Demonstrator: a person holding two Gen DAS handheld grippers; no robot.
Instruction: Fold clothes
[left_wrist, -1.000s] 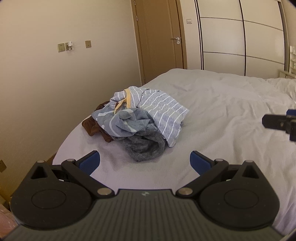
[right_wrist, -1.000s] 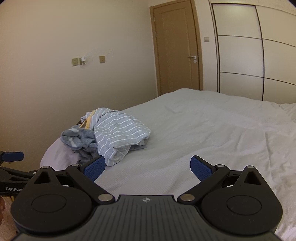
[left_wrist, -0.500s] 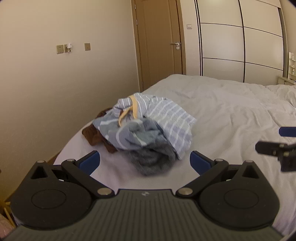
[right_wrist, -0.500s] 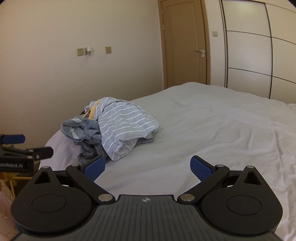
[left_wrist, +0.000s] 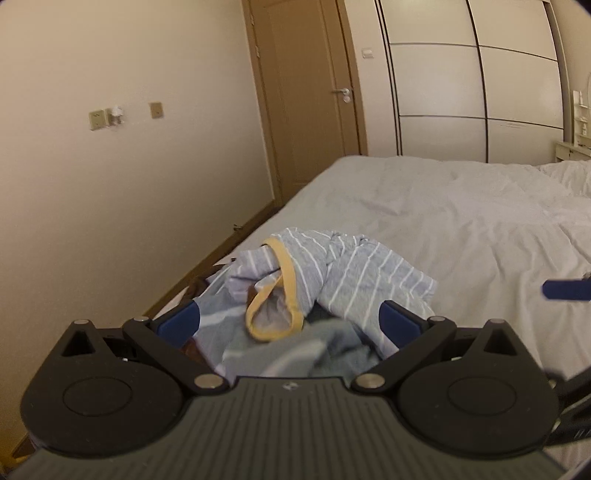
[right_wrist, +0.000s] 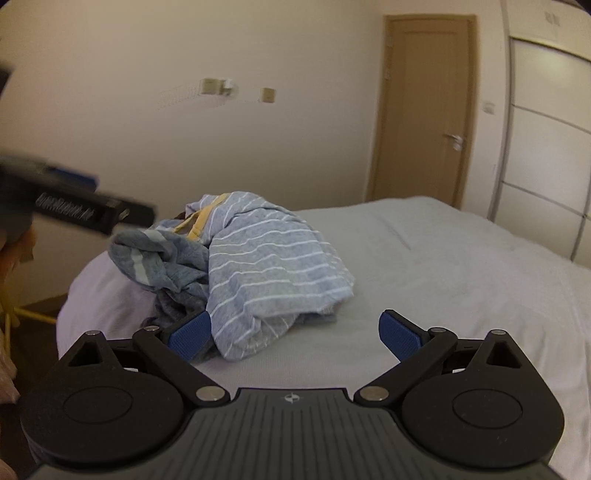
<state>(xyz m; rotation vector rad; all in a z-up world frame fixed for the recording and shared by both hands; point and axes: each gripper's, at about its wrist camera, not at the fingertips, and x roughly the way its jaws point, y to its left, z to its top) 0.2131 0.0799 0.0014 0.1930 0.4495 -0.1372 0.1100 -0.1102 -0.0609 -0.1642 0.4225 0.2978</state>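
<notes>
The bed (right_wrist: 443, 280) carried your pile of clothes (right_wrist: 236, 273) near its corner by the wall. The striped shirt (left_wrist: 369, 273) with yellow collar lay on top. Your left claw (left_wrist: 288, 321) was spread apart, right over the pile, holding nothing. Your right claw (right_wrist: 295, 332) was spread apart too, just beside the shirt's edge.

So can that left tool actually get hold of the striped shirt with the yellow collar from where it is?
Probably yes. The left tool is open right above the striped shirt, whose yellow collar lies on top of the pile with nothing covering it.
</notes>
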